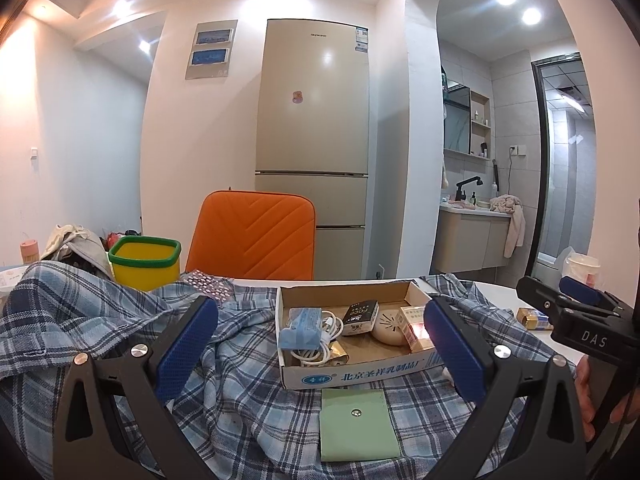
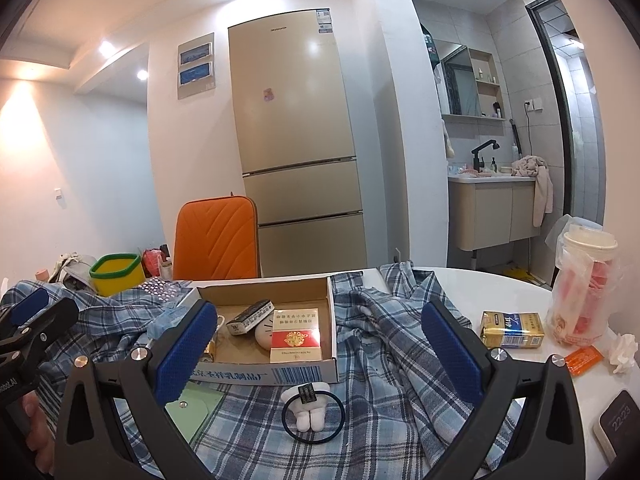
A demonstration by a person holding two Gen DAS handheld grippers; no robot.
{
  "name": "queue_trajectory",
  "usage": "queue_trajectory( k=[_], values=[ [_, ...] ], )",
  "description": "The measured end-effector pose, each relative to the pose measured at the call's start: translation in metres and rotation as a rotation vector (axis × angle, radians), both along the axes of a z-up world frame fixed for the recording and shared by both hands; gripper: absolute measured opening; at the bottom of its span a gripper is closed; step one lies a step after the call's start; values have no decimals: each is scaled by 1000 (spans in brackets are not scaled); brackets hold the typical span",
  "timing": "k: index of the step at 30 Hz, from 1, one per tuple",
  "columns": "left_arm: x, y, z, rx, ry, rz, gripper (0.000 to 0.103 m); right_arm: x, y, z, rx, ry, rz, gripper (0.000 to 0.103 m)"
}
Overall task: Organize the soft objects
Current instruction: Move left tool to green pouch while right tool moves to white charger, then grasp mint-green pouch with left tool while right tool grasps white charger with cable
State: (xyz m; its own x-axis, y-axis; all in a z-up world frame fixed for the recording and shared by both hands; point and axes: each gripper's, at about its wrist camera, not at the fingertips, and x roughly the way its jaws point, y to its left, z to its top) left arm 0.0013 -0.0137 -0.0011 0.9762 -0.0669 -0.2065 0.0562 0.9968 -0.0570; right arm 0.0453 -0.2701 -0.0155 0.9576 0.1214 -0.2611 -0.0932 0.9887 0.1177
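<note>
A blue plaid shirt (image 1: pixel 120 320) lies crumpled over the white table, also in the right wrist view (image 2: pixel 380 344). On it sits a shallow cardboard box (image 1: pixel 352 368) holding small items, seen too in the right wrist view (image 2: pixel 296 372). A green pouch (image 1: pixel 356 424) lies on the shirt in front of the box. A small white plush with a dark hair tie (image 2: pixel 310 412) lies on the shirt. My left gripper (image 1: pixel 320 344) is open and empty above the shirt and box. My right gripper (image 2: pixel 316 348) is open and empty above the plush.
A yellow tub with a green rim (image 1: pixel 144 262) and an orange chair (image 1: pixel 256 232) stand behind the table. At the right are a gold carton (image 2: pixel 512 330), a bagged cup (image 2: pixel 584 280), an orange packet (image 2: pixel 584 360), a tissue (image 2: pixel 622 352) and a clock (image 2: pixel 618 424).
</note>
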Motion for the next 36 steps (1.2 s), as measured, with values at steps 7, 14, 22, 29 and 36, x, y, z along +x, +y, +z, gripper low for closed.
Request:
queue_trajectory(
  k=[7,14,22,29,36],
  values=[
    [5,-1,-1,2,26,-7,103,1,1,0,-2,5,-1,103],
    [33,-10,-14,18,250,-103,103,13,9,-6,-60,72,-34,103],
    [73,-30,-50,24,626,-161,97,18,12,-9,-80,91,-26,103],
    [83,-36,-71,23,753,-198,86,35,20,-17,-107,222,46,99],
    [87,-43,-83,50,820,-222,79,46,28,-29,-137,312,81,86]
  ],
)
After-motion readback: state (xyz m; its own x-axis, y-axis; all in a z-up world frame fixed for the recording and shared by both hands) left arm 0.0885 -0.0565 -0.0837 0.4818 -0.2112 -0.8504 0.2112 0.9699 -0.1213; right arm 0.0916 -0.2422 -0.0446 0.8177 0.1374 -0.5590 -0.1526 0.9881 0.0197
